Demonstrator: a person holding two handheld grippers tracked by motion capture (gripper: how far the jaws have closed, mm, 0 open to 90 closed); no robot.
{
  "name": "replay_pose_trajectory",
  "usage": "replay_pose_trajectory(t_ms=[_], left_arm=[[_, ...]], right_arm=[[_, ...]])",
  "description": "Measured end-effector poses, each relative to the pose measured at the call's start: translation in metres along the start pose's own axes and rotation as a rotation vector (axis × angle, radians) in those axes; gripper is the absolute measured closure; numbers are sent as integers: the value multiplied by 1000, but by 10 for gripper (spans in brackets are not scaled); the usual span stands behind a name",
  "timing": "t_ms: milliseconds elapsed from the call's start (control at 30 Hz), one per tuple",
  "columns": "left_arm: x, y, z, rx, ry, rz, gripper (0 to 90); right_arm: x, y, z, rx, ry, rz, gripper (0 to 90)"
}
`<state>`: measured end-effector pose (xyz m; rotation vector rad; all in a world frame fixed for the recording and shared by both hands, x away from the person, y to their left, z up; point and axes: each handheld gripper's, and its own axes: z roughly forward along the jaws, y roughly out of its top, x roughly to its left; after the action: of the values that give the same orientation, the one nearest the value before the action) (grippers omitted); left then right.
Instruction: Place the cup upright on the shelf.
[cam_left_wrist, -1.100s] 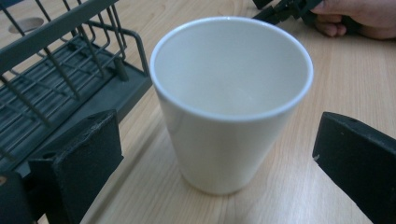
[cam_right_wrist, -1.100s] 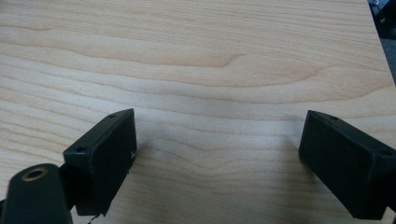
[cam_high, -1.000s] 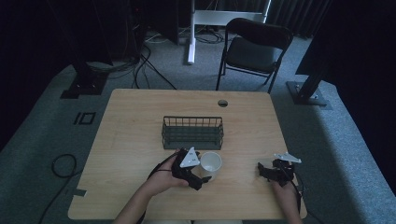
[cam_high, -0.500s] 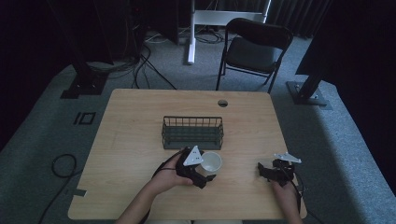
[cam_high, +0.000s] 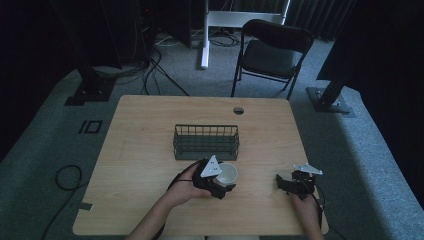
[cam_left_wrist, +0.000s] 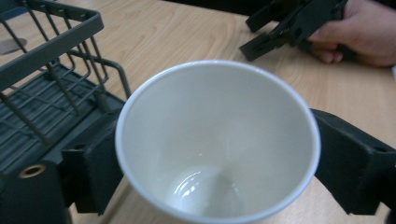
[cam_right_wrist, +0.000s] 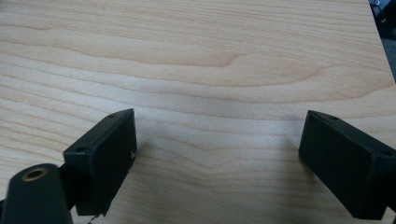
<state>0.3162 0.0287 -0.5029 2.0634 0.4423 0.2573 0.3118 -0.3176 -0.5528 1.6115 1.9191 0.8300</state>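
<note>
A white cup (cam_high: 229, 172) stands near the table's front edge, just in front of a dark wire basket (cam_high: 206, 141). My left gripper (cam_high: 222, 180) is shut on the cup, one jaw against each side. In the left gripper view I look down into the empty cup (cam_left_wrist: 217, 140), with the basket (cam_left_wrist: 46, 84) at the left. My right gripper (cam_high: 281, 184) rests low over the table at the front right. It is open, and bare wood lies between its jaws in the right gripper view (cam_right_wrist: 217, 154).
The wooden table (cam_high: 140, 150) has a round cable hole (cam_high: 238, 110) at the back. A folding chair (cam_high: 272, 52) stands behind the table. The person's other hand and the right gripper (cam_left_wrist: 299, 23) lie beyond the cup in the left gripper view.
My left gripper has edged to the right, closing in around the cup. The cup and the right gripper have stayed in place.
</note>
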Motion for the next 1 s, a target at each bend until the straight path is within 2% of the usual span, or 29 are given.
replay_pose_trajectory(t_ms=[133, 267, 400, 533, 767, 800, 1000], left_arm=[[-1, 0, 1, 6, -31, 8, 197], [-3, 1, 1, 16, -53, 12, 201], [-5, 4, -1, 10, -42, 30, 203], [-3, 9, -5, -19, -45, 16, 203], [-2, 20, -11, -18, -54, 37, 203], [-1, 22, -11, -28, -49, 24, 203], [2, 27, -15, -39, -35, 25, 204]], right_arm=[[0, 0, 0, 0, 0, 0, 108], [0, 0, 0, 0, 0, 0, 108], [0, 0, 0, 0, 0, 0, 108], [0, 0, 0, 0, 0, 0, 108], [0, 0, 0, 0, 0, 1, 108], [0, 0, 0, 0, 0, 0, 108], [0, 0, 0, 0, 0, 0, 108]])
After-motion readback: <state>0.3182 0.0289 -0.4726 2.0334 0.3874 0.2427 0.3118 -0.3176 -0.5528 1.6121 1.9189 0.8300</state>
